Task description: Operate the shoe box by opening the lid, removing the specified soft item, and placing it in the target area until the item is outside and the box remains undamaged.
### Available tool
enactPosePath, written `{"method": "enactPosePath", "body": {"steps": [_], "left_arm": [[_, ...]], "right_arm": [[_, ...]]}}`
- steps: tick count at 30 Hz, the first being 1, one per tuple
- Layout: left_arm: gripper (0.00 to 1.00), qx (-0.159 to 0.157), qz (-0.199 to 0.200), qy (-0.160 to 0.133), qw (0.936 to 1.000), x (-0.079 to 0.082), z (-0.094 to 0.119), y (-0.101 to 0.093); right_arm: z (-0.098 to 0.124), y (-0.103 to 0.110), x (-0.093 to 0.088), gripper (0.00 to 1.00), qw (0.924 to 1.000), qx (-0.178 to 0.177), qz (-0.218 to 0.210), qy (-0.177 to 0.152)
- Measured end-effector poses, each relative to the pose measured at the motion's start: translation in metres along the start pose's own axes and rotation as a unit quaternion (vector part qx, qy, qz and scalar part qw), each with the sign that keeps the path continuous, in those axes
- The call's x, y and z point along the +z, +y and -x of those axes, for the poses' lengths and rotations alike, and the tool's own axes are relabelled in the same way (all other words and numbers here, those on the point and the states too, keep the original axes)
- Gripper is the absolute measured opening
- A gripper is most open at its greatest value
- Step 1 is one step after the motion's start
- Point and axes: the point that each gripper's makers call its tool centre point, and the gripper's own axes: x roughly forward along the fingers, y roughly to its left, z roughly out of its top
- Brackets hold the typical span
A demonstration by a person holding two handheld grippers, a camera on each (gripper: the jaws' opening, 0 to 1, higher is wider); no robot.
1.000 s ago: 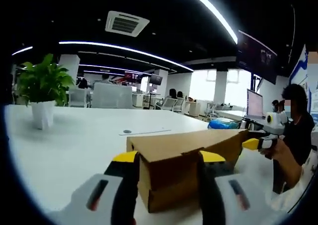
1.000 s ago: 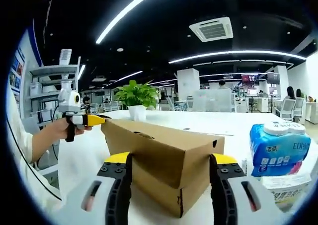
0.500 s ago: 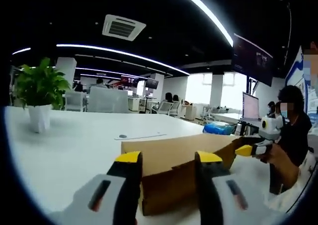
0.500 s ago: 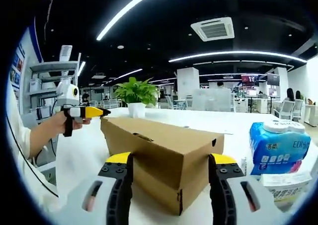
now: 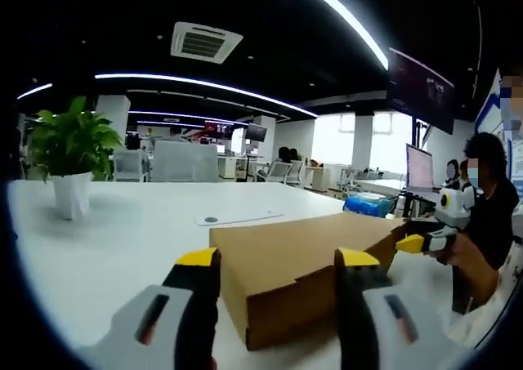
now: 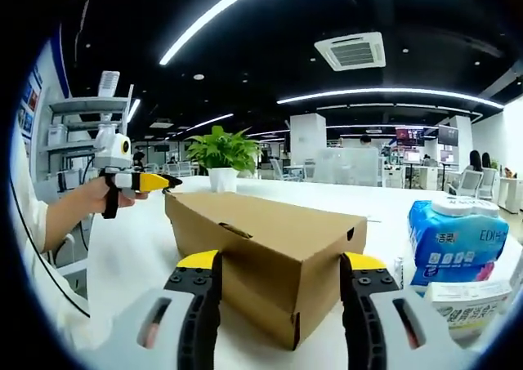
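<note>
A closed brown cardboard shoe box [image 5: 298, 264] lies on the white table [image 5: 122, 239], its lid down. My left gripper [image 5: 278, 260] is open, and its yellow-tipped jaws stand wide on either side of the box's near end. At the opposite end, my right gripper [image 6: 281, 260] is open too, its jaws flanking the box [image 6: 270, 239] there. In the left gripper view the right gripper [image 5: 425, 241] shows in a hand at the box's far corner. In the right gripper view the left gripper [image 6: 151, 180] is held just above and left of the box's far corner.
A potted plant [image 5: 72, 153] [image 6: 222, 156] stands far back on the table. A blue tissue pack [image 6: 458, 243] rests on a flat packet [image 6: 466, 309] to the right of the box. A paper sheet [image 5: 237, 217] lies mid-table. A seated person [image 5: 490, 215] is at the right.
The left gripper has lifted off the box's far corner and drawn back a little, and its jaws have spread slightly since half a second ago. The right gripper and box have hardly moved.
</note>
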Motion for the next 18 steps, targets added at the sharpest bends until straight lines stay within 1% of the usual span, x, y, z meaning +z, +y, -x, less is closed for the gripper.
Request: {"method": "enactPosePath", "body": {"steps": [4, 6, 8, 10, 12, 14, 18], "left_arm": [[0.61, -0.008, -0.004, 0.012, 0.9999, -0.010, -0.004, -0.004], [0.63, -0.015, -0.005, 0.017, 0.9997, -0.014, -0.005, -0.008], [0.64, -0.018, -0.008, 0.025, 0.9995, -0.018, -0.006, -0.009], [0.65, -0.021, -0.007, 0.027, 0.9994, -0.018, -0.006, -0.009], [0.64, -0.023, -0.006, 0.024, 0.9994, -0.017, -0.007, -0.010], [0.64, -0.021, -0.008, 0.025, 0.9994, -0.017, -0.007, -0.009], [0.63, -0.016, -0.008, 0.024, 0.9995, -0.018, -0.007, -0.008]], "right_arm": [[0.000, -0.001, -0.001, 0.59, 1.0000, 0.000, -0.003, -0.004], [0.000, 0.000, -0.001, 0.60, 1.0000, 0.001, 0.001, 0.001], [0.000, 0.002, 0.000, 0.62, 1.0000, 0.007, -0.005, 0.000], [0.000, 0.002, 0.000, 0.63, 0.9999, 0.007, -0.009, -0.003], [-0.002, 0.003, -0.004, 0.64, 1.0000, 0.005, -0.002, 0.002], [-0.002, 0.004, -0.006, 0.65, 1.0000, 0.006, 0.004, 0.006], [-0.002, 0.002, -0.007, 0.65, 0.9999, 0.003, 0.006, 0.010]]}}
